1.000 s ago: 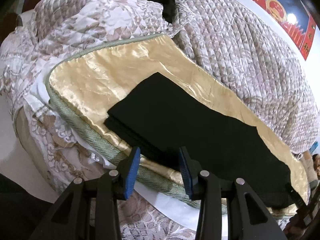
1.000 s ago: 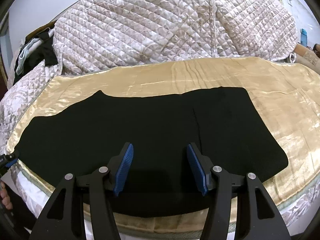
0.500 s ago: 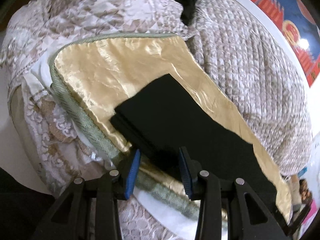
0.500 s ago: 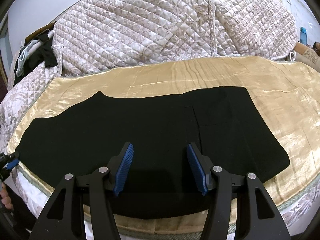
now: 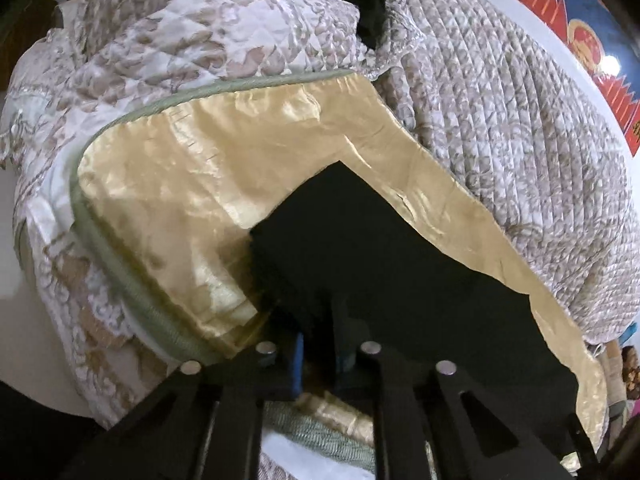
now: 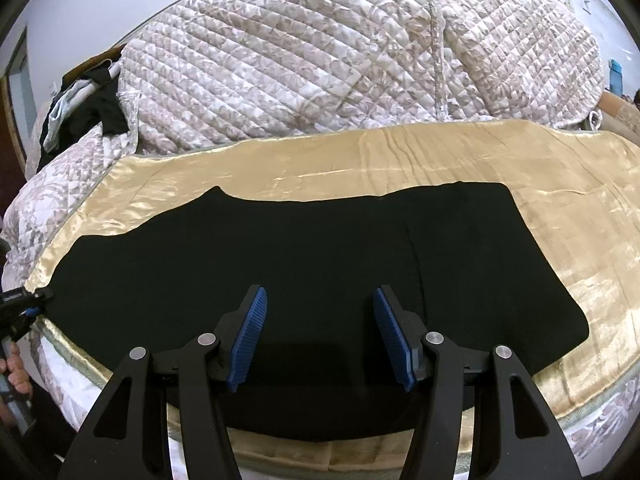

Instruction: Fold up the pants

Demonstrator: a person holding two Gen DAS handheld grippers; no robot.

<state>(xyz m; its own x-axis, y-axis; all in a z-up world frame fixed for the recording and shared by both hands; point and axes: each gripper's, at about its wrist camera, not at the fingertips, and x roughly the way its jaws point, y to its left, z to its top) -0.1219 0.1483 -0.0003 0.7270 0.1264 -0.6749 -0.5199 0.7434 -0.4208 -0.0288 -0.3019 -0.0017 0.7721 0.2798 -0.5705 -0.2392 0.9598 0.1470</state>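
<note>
Black pants (image 6: pixel 320 240) lie flat and lengthwise on a gold satin blanket (image 6: pixel 580 220). In the left wrist view the leg end of the pants (image 5: pixel 400 280) reaches into my left gripper (image 5: pixel 320 356), whose jaws are closing with the near corner of the black fabric pinched between the blue pads. The right wrist view shows that same left gripper (image 6: pixel 24 300) at the pants' left tip. My right gripper (image 6: pixel 318 332) hovers open over the near edge of the pants, nothing between its fingers.
A quilted floral duvet (image 6: pixel 340 60) is bunched up behind the blanket. Dark clothes (image 6: pixel 96 100) are piled at the back left. The bed's green-trimmed edge (image 5: pixel 120 280) drops off in front. A person's hand (image 6: pixel 16 372) grips the left tool's handle.
The left gripper has pushed in onto the corner of the pants' leg end and its jaws have come together on the fabric. The right gripper has stayed put and open.
</note>
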